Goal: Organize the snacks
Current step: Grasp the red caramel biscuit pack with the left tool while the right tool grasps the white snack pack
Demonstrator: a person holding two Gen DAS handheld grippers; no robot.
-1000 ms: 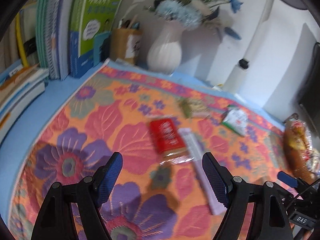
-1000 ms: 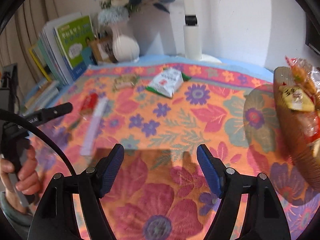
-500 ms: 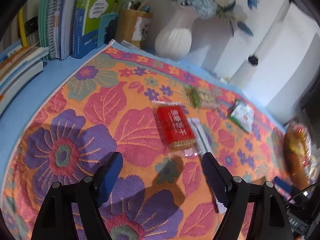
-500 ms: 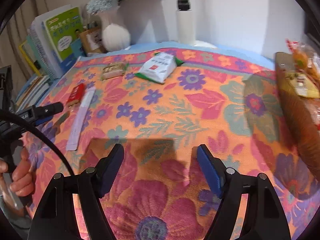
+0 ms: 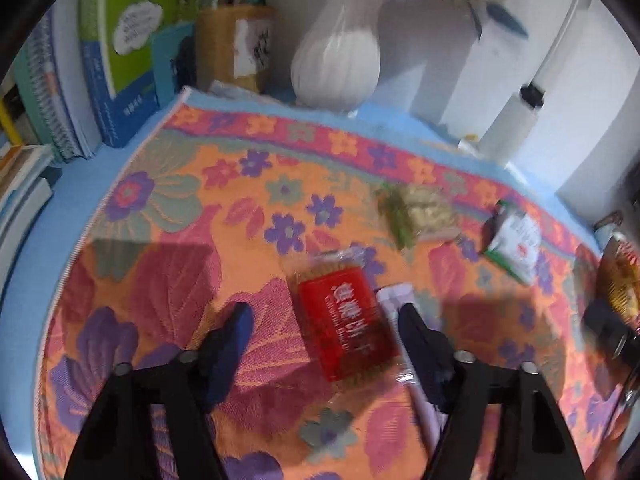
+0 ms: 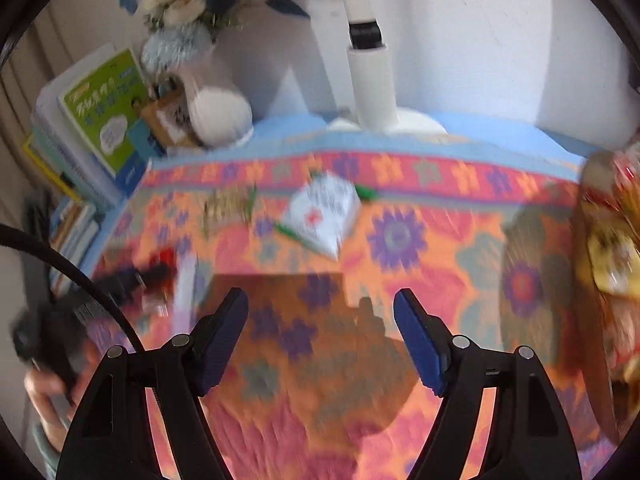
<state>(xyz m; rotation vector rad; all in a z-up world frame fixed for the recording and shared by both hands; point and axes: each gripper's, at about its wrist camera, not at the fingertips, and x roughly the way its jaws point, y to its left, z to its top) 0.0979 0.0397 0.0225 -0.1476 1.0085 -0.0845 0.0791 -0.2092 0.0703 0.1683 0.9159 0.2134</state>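
From the left wrist we look steeply down and close over the floral cloth, the red packet near frame centre. From the right wrist we look down from farther back, facing the wall. Both views share the white vase, the green book and the white-green packet

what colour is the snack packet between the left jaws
Red with white lettering, clearest in the left wrist view: snack packet.

Red snack packet flat on cloth
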